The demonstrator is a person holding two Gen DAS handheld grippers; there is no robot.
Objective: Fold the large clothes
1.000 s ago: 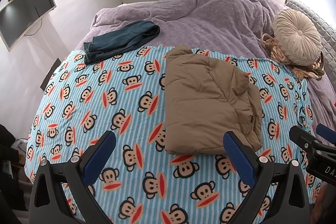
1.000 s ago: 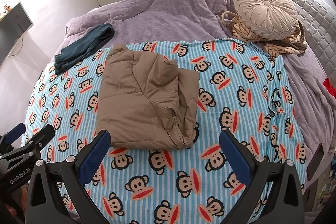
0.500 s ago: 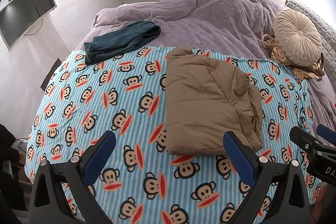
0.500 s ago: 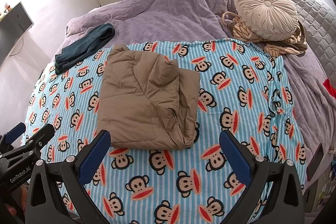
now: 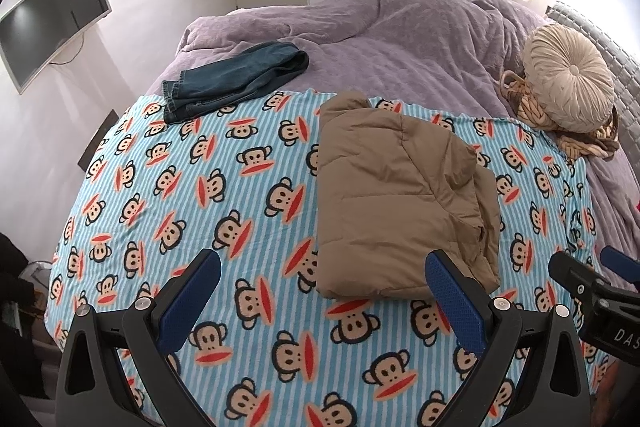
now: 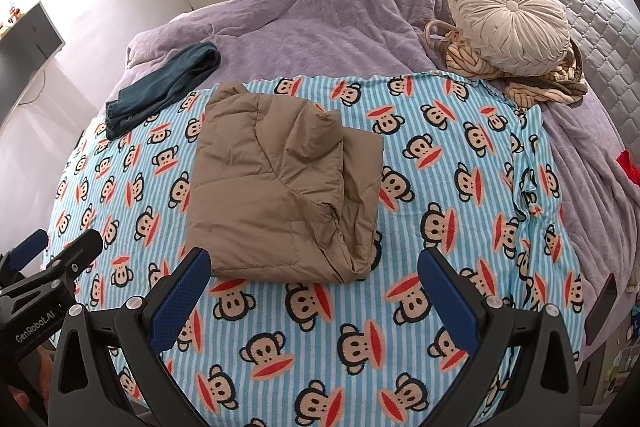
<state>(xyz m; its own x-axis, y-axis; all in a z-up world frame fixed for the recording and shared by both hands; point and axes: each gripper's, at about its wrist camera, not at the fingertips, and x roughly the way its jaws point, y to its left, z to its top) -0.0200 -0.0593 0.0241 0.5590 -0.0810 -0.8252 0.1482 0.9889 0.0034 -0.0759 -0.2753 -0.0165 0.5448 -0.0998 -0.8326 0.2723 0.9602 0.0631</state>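
A tan puffy jacket [image 5: 400, 195] [image 6: 280, 187] lies folded into a rough rectangle on the blue striped monkey-print sheet [image 5: 200, 187] [image 6: 460, 187]. My left gripper [image 5: 324, 279] hovers open over the sheet's near edge, its right blue pad just in front of the jacket's near hem. My right gripper [image 6: 314, 275] is open too, its left pad close to the jacket's near left corner. Neither holds anything. Each gripper shows at the edge of the other's view.
Folded dark blue jeans [image 5: 236, 79] [image 6: 160, 87] lie at the sheet's far left edge on the purple blanket [image 5: 400, 39]. A round beige cushion [image 5: 568, 75] [image 6: 508, 15] rests on striped fabric at the right. A monitor [image 5: 48, 23] hangs on the left wall.
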